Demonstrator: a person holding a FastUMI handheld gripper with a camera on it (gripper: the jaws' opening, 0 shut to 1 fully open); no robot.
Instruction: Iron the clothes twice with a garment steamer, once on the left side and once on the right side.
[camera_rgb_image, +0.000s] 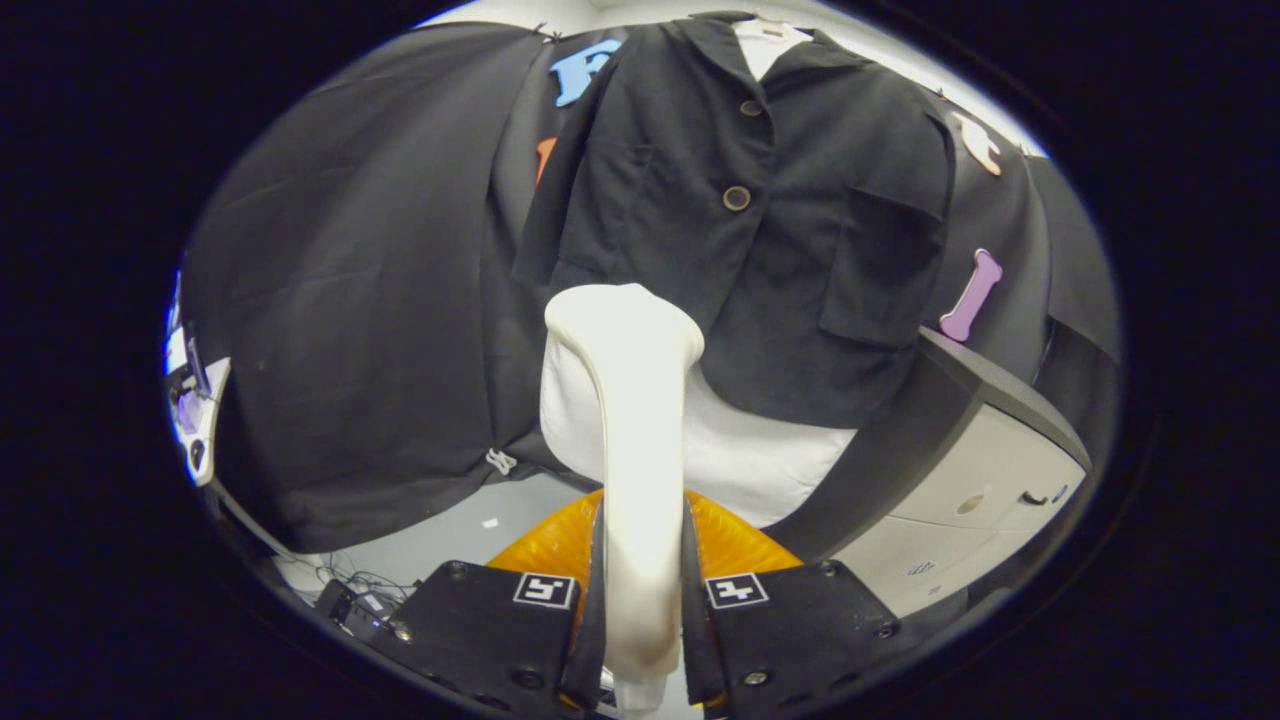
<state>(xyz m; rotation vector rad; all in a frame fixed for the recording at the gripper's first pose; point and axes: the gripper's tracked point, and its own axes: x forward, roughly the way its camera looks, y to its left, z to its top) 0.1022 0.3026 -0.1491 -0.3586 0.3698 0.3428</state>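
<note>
My gripper (640, 610) pinches the white plastic garment steamer (625, 400) handle, head raised toward the hanging black buttoned jacket (760, 230) for steaming.

A black buttoned jacket (760, 220) hangs upright on a hanger, front facing out, with a chest pocket. The cream-white garment steamer (630, 420) stands upright just in front of the jacket's lower hem, its head level with the hem, its handle below.
</note>
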